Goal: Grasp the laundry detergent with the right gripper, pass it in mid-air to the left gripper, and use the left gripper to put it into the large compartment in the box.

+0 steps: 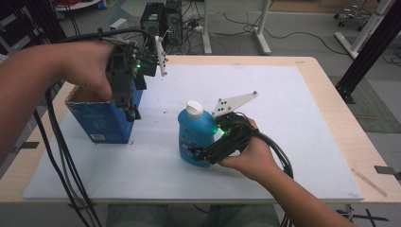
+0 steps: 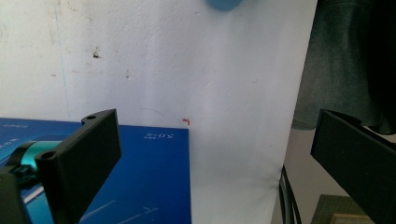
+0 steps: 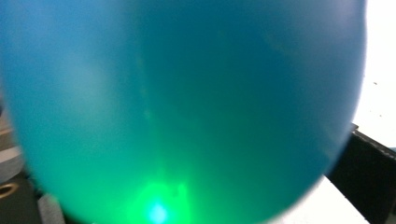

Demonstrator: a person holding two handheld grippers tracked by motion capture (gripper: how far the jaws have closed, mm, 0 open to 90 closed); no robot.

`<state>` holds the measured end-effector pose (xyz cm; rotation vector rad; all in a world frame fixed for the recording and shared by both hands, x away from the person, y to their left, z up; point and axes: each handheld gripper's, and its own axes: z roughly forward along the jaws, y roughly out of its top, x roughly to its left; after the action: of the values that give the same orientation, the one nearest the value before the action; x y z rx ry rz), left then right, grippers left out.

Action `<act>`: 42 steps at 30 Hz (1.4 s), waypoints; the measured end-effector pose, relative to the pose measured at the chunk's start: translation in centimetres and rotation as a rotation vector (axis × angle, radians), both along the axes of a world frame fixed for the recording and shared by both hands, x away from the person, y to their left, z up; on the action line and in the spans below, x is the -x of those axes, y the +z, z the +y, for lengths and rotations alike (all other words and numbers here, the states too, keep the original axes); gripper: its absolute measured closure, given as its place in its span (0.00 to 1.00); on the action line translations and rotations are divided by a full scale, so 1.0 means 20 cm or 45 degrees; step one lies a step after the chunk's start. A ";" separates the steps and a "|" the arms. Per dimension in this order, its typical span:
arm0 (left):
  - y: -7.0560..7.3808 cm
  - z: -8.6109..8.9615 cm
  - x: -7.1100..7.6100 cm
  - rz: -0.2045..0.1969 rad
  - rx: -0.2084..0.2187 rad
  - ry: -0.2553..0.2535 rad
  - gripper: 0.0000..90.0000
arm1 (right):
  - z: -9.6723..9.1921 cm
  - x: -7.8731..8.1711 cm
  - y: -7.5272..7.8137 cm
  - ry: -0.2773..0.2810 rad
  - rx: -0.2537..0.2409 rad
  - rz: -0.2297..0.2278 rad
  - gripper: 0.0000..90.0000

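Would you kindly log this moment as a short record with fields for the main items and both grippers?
bottle: blue bottle with a white cap, upright on the white mat
box: blue box, open-topped, at the mat's left edge
right gripper: right gripper at the bottle's lower body, jaws either side; grip cannot be confirmed
left gripper: left gripper above the box's near corner, jaws wide apart, holding nothing

— Where does the bottle (image 1: 196, 137) stand?
— Upright on the mat (image 1: 293, 142), near the middle of the table (image 1: 331, 94), with the right gripper (image 1: 201, 153) at its right side.
— And the box (image 1: 101, 118)?
— Left of the bottle, well apart, the left gripper (image 1: 132, 113) over its right edge.
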<state>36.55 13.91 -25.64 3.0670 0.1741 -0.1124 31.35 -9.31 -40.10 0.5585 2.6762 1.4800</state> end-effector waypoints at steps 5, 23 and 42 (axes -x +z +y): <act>0.00 -0.01 0.00 0.002 -0.003 -0.003 0.02 | 0.01 0.01 -0.01 -0.010 -0.016 -0.016 0.05; -0.01 -0.02 0.00 0.002 -0.011 -0.004 0.02 | 0.02 0.01 -0.02 -0.001 -0.037 -0.038 0.16; -0.02 -0.01 0.00 0.003 -0.011 -0.003 0.02 | 0.03 0.02 -0.04 0.016 -0.051 -0.071 0.31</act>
<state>36.48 13.73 -26.02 3.0760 0.1719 -0.1157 30.96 -8.80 -40.91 0.4959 2.6187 1.5314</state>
